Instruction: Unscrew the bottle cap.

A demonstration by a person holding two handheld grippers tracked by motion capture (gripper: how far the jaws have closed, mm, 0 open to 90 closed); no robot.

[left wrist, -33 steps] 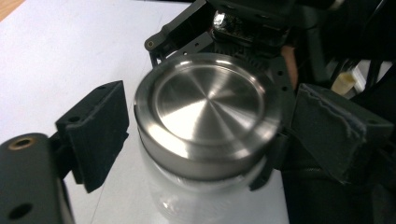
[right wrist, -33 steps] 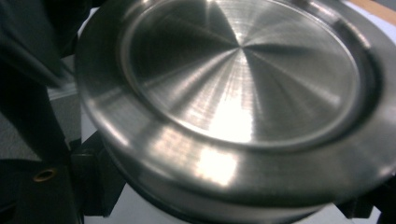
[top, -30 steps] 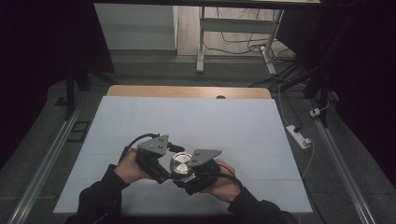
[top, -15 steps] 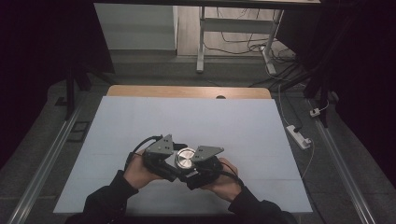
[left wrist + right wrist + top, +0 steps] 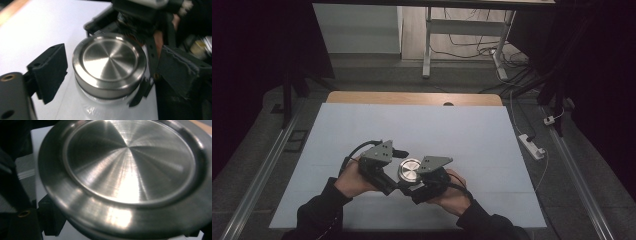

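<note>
On the pale table [image 5: 492,135], the left gripper [image 5: 388,172] is held in the left hand [image 5: 349,180]; its jaws are spread wide to either side of a round steel lid [image 5: 410,170], neither pad touching it. The lid sits on a clear jar [image 5: 100,105] near the table's front edge. The right gripper [image 5: 424,182] is pressed close against the jar; whether its jaws are clamped cannot be told.
</note>
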